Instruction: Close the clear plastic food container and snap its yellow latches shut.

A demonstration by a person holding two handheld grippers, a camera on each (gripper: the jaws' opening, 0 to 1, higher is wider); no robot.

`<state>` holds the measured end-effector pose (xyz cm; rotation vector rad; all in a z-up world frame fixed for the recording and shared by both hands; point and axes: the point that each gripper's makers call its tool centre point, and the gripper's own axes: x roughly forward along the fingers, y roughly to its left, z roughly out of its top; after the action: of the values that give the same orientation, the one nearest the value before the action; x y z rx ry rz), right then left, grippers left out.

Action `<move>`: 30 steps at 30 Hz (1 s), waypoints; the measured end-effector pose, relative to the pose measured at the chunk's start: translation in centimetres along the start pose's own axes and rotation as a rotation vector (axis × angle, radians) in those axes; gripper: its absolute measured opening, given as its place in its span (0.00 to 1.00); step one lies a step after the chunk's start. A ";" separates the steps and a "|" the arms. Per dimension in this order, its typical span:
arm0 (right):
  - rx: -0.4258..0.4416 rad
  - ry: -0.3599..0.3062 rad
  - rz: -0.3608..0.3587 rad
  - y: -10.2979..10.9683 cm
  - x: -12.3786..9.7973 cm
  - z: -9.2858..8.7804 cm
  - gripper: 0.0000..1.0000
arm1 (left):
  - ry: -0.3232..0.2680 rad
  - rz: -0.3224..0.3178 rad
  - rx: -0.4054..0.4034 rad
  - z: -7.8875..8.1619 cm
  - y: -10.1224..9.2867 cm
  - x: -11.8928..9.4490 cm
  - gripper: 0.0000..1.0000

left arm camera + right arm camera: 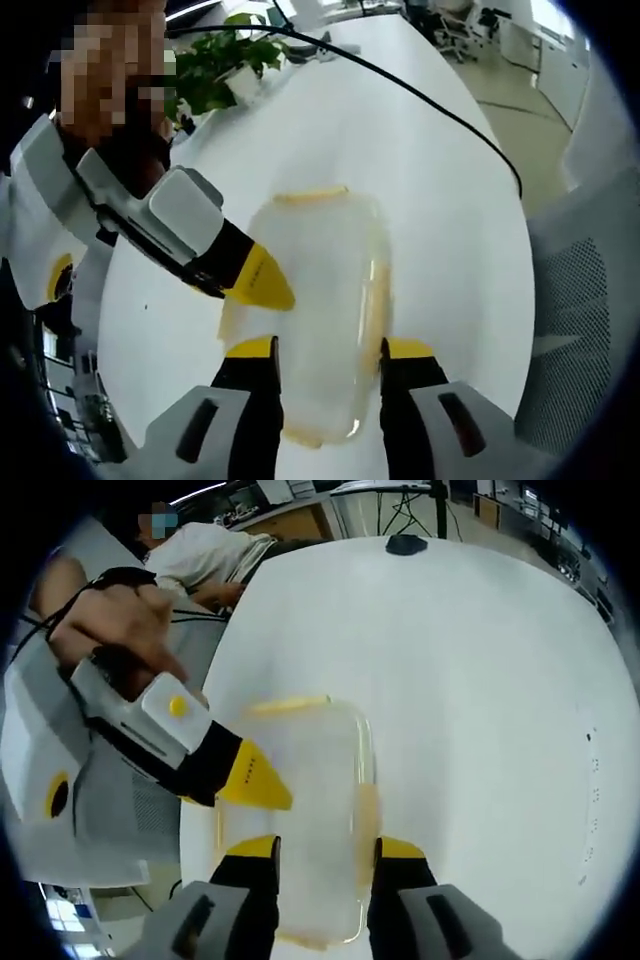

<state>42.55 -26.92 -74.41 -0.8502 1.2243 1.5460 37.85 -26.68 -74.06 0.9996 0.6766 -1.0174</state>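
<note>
2 hand-held grippers, left (325, 350) and right (325, 848), jaws spread astride clear container (320, 300); no legible writing

No text, label, brand, number or sign can be read anywhere.

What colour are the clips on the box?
Pale yellow latches on the clear container, best in the right gripper view.
</note>
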 end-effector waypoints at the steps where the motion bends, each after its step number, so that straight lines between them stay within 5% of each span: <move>1: -0.002 -0.004 -0.003 0.0 0.0 0.1 0.32 | -0.001 0.000 0.002 0.2 -0.2 0.0 0.34; 18: -0.053 -0.033 -0.050 0.4 -0.4 0.5 0.35 | 0.002 -0.002 0.051 0.4 -0.4 -0.3 0.38; 30: -0.078 -0.086 -0.133 0.1 -1.5 -0.1 0.44 | -0.006 -0.101 0.047 -0.8 -0.7 -1.1 0.52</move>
<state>42.93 -27.42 -73.03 -0.8891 1.0307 1.5145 36.73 -25.67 -73.69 1.0110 0.7068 -1.1281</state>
